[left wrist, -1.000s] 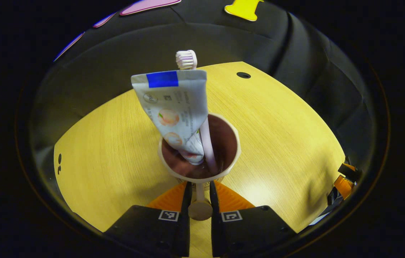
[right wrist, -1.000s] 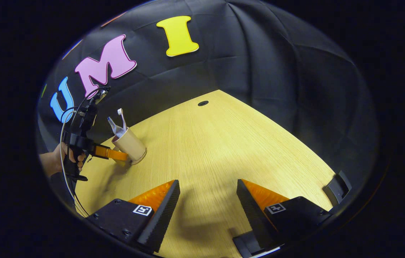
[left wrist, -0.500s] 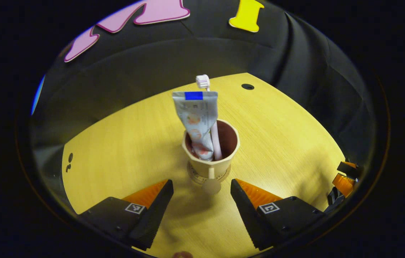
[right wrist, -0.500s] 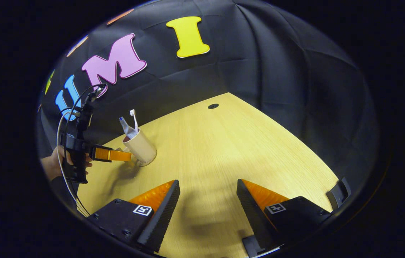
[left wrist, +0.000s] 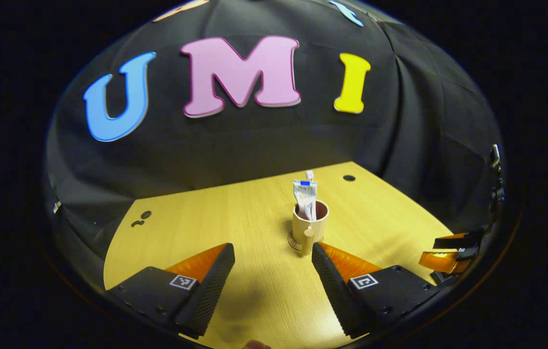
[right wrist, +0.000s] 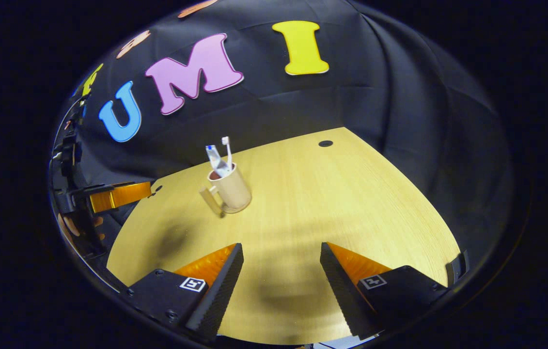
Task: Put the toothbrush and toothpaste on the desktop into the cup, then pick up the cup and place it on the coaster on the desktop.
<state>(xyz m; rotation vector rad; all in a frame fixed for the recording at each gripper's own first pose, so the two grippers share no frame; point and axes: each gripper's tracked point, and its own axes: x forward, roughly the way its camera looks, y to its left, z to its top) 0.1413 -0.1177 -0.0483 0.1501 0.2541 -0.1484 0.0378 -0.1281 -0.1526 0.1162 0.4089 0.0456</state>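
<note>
the beige cup (left wrist: 309, 228) stands upright on the coaster (left wrist: 294, 242) on the wooden desktop (left wrist: 215, 218), toothbrush (left wrist: 309, 175) and toothpaste (left wrist: 305, 191) inside. the left gripper (left wrist: 273, 252) and right gripper (right wrist: 281, 254) hang apart from it, jaws spread, holding nothing.

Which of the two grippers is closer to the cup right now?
Left. The left gripper is open just short of the cup, its handle facing it. The right gripper is open farther back across the desk, with the cup well ahead.
</note>
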